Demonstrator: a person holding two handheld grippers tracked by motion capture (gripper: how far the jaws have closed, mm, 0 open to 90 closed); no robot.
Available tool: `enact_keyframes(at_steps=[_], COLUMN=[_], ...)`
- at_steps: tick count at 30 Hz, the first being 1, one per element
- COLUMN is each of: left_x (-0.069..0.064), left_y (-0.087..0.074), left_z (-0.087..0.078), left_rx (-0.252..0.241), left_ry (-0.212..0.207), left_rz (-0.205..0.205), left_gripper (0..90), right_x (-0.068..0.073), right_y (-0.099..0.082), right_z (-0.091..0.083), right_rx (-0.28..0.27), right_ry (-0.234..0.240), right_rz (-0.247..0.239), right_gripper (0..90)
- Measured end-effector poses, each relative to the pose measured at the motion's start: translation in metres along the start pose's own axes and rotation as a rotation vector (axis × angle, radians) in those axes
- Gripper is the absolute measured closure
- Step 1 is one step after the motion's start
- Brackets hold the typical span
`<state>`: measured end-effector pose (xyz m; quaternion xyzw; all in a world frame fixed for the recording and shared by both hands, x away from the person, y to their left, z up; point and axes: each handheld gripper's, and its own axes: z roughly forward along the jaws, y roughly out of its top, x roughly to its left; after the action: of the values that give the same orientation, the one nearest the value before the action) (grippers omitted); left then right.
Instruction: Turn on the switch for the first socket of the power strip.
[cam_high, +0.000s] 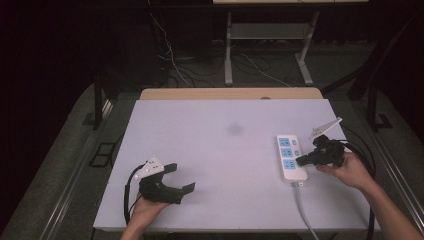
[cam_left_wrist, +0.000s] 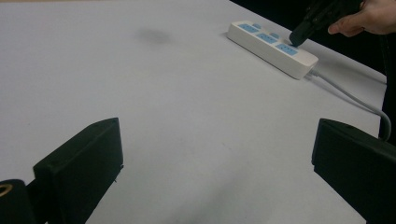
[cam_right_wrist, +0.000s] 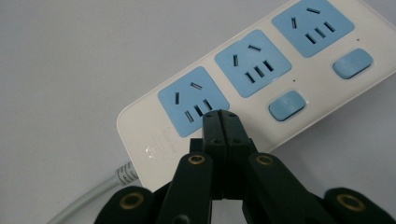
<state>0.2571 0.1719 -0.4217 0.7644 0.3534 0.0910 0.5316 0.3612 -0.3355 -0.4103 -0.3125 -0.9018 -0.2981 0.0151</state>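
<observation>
A: Right under the tips of the right gripper (cam_high: 301, 160), lying flat on the white table (cam_high: 215, 165): the power strip (cam_high: 286, 150). Seeing that?

B: Seeing it. Lying long-ways in front of that gripper, with its grey cord (cam_high: 303, 207) running off from the end nearest the tips.

A: And the jaws?

B: Pressed tight together, holding nothing. Pointing down at the strip's near end, just beside the nearest blue socket (cam_right_wrist: 192, 100).

A: Touching it?

B: Looking like touching, or maybe hovering just above. Hard telling which.

A: Doing what, then?

B: Probably poking a switch. Showing one blue button (cam_right_wrist: 286, 105) and a second blue button (cam_right_wrist: 352, 63) farther along from the tips, each beside its own socket. Likely hiding a third one right under the tips.

A: So, pushing time?

B: Seeming so. Needing a small, straight push down next, with the tips kept on that spot and not sliding onto the socket holes. Then lifting off.

A: And the left gripper (cam_high: 181, 177)?

B: Resting on the table with jaws wide apart, nothing between them. Sitting well away from the strip, with the strip lying far ahead of it and off to one side.
</observation>
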Motion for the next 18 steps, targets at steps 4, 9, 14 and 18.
enact_keyframes(at_steps=[4, 9, 14, 18], left_x=[-0.0004, -0.0006, -0.0010, -0.0007], left_y=[-0.0001, -0.0002, -0.0002, -0.0005], left_z=[0.0003, 0.0004, 0.0007, 0.0010], left_rx=[0.001, 0.002, 0.007, 0.009], left_ry=[-0.001, -0.001, -0.001, -0.001], left_rz=[0.001, 0.002, 0.005, 0.004], left_gripper=[0.6, 0.6, 0.6, 0.6], right_x=[0.0008, 0.0000, 0.0033, 0.0040], right_y=[-0.0009, -0.0032, -0.0028, -0.0049], right_z=[0.0003, 0.0009, 0.0020, 0.0018], right_rx=[-0.004, -0.017, -0.012, -0.027], right_ry=[-0.005, -0.002, -0.024, -0.029], right_rz=[-0.001, 0.000, -0.011, -0.007], right_gripper=[90.0, 90.0, 90.0, 90.0])
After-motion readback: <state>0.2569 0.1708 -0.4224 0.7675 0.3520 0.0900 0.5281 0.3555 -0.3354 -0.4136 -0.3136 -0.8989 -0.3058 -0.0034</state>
